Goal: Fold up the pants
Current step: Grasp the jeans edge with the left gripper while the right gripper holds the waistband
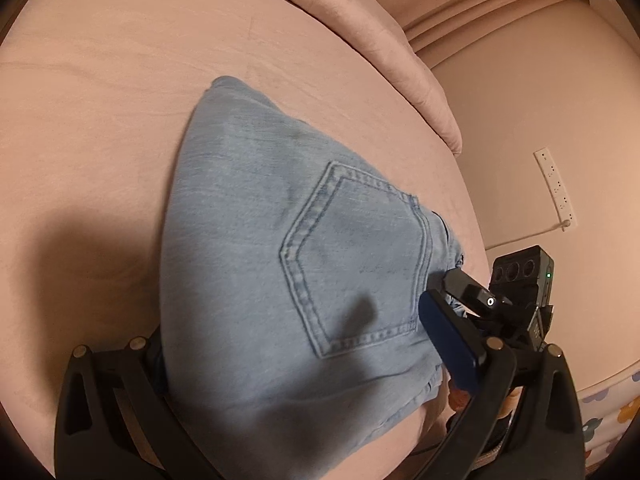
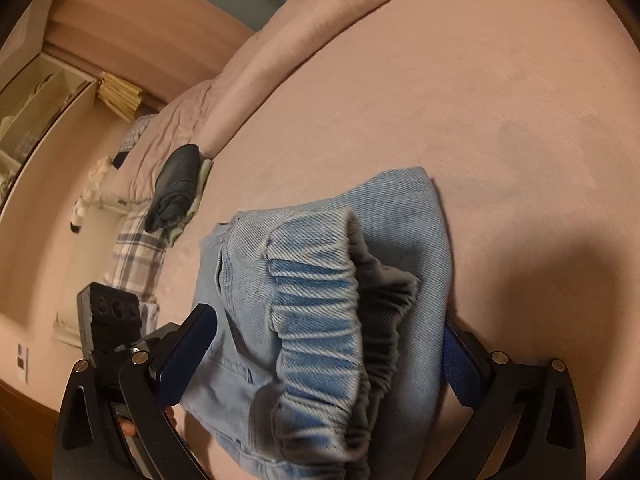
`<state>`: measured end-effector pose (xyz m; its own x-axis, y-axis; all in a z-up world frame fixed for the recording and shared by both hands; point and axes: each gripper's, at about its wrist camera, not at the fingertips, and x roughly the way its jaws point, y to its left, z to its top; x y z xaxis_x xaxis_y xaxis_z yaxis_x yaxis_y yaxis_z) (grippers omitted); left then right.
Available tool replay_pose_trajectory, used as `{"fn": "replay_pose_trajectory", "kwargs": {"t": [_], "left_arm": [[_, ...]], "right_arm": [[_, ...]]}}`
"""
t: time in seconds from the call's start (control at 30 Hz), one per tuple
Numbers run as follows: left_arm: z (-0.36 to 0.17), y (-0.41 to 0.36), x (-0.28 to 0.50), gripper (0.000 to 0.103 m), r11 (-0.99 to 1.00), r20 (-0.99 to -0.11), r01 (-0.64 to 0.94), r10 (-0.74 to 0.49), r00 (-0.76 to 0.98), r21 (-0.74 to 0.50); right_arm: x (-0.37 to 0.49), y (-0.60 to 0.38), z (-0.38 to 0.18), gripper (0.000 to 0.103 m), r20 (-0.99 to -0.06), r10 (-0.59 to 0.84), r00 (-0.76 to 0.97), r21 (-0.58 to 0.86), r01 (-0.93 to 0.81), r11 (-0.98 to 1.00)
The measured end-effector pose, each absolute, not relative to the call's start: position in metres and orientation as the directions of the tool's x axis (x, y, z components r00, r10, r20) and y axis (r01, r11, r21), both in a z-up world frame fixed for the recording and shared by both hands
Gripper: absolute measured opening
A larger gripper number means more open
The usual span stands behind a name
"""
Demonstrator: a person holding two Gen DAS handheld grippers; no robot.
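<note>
The folded pants (image 2: 320,300) lie on the pink bed (image 2: 480,100), between the wide-open fingers of the right gripper (image 2: 324,356), pads apart from the cloth. The left gripper (image 1: 304,364) straddles them too; its grip cannot be told. Beyond the pants the bed lies free up to the pillow (image 1: 360,40).

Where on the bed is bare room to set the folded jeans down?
Free: the wide pink sheet beyond the folded light-blue denim jeans, up to the pink duvet roll. Crowded: the bed's left edge, with the dark folded garment and plaid cloth.
</note>
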<state>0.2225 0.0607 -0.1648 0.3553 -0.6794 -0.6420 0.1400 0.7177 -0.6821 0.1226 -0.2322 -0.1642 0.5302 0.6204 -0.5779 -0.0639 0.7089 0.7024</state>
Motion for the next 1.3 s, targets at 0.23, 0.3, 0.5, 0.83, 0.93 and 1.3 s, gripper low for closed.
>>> {"fn": "replay_pose_trajectory", "kwargs": {"t": [0.23, 0.3, 0.5, 0.83, 0.93, 1.3], "left_arm": [[-0.159, 0.038, 0.221, 0.100, 0.781, -0.699, 0.196, -0.619, 0.357, -0.592], [-0.157, 0.033, 0.226, 0.099, 0.791, -0.709, 0.194, -0.608, 0.357, -0.581], [-0.150, 0.017, 0.220, 0.088, 0.861, -0.771, 0.223, -0.509, 0.383, -0.457], [-0.151, 0.010, 0.221, 0.077, 0.905, -0.816, 0.234, -0.423, 0.394, -0.356], [-0.152, 0.012, 0.221, 0.077, 0.904, -0.814, 0.237, -0.424, 0.398, -0.355], [-0.151, 0.016, 0.217, 0.073, 0.905, -0.811, 0.231, -0.423, 0.403, -0.357]], "right_arm": [[0.112, -0.235, -0.163, 0.092, -0.570, 0.584, 0.578, 0.671, -0.084, 0.737], [0.109, -0.239, -0.163, 0.088, -0.569, 0.578, 0.585, 0.667, -0.083, 0.740], [0.105, -0.236, -0.157, 0.076, -0.591, 0.530, 0.608, 0.615, -0.085, 0.784], [0.098, -0.222, -0.139, 0.074, -0.635, 0.427, 0.644, 0.483, -0.101, 0.870], [0.098, -0.219, -0.137, 0.074, -0.642, 0.412, 0.647, 0.467, -0.096, 0.879], [0.097, -0.208, -0.131, 0.074, -0.668, 0.359, 0.652, 0.414, -0.075, 0.907]]}}
